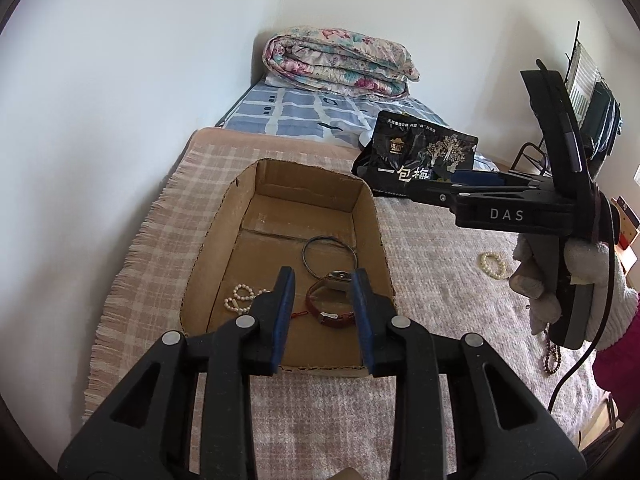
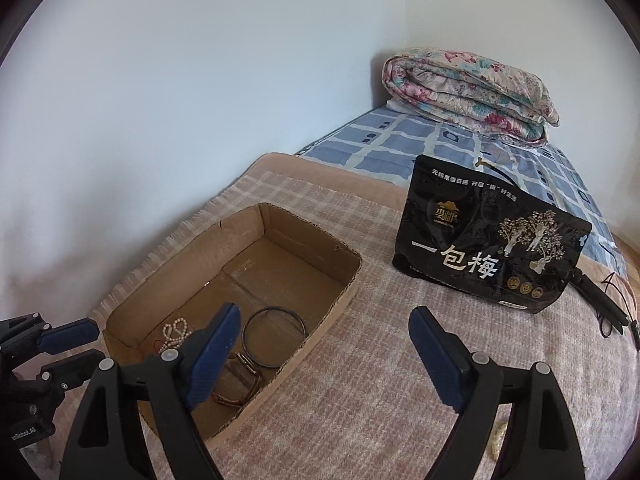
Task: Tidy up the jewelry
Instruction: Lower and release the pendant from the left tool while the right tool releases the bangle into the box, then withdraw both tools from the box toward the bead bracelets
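Watch, bangle and pearls already sit in the box. Left gripper narrow and empty, right gripper wide, empty. Next grab: bracelet on the bed.

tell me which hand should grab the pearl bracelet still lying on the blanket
Right. The pearl bracelet lies outside the cardboard box, beside the right gripper, whose jaws are wide open and empty. The left gripper hangs over the box.

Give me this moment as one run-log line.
left gripper: open, empty, above cardboard box | right gripper: open, empty | boxed: watch, bangle, pearl bracelet | outside: pearl bracelet on blanket
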The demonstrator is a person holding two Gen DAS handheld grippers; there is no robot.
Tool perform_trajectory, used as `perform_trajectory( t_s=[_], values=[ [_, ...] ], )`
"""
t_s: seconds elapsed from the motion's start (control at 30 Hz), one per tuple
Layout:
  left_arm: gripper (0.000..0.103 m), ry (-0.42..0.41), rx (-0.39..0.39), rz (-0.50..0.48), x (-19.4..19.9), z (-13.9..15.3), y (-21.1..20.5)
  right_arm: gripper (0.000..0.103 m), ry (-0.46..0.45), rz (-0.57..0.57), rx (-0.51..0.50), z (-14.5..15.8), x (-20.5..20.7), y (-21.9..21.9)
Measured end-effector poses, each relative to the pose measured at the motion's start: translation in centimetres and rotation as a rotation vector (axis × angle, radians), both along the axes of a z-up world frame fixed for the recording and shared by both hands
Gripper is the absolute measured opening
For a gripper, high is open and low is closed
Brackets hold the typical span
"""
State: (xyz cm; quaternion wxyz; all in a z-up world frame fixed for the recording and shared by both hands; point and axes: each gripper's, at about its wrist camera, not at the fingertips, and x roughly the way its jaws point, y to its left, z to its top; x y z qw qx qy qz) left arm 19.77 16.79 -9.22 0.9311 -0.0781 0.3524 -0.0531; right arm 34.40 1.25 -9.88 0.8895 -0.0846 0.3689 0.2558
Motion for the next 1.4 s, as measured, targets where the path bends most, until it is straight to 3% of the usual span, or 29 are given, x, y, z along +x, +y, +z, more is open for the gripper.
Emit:
perform_trajectory(
  t_s=[0.9, 0.97, 1.03, 1.4],
  values=[
    [0.029, -0.098, 0.093, -0.082, -4.9, 5.5, -8.7, 0.089, -0.138, -0.103, -0.032, 6.7, -9.7, -12.9],
    [0.044, -0.106, 0.093, -0.097, -5.1, 5.5, -9.5, 0.091, -0.149, -0.119, -0.032, 7.1, -10.8, -14.5],
    [0.051, -0.125, 0.091, -0.109, -5.4, 5.5, -10.4, 0.092, -0.158, -0.140, -0.039, 7.4, -12.0, -16.6],
    [0.051, -0.102, 0.070, -0.194, -5.0, 4.1, -15.1, 0.092, -0.123, -0.325, -0.088, 5.2, -17.6, -28.6]
  ],
)
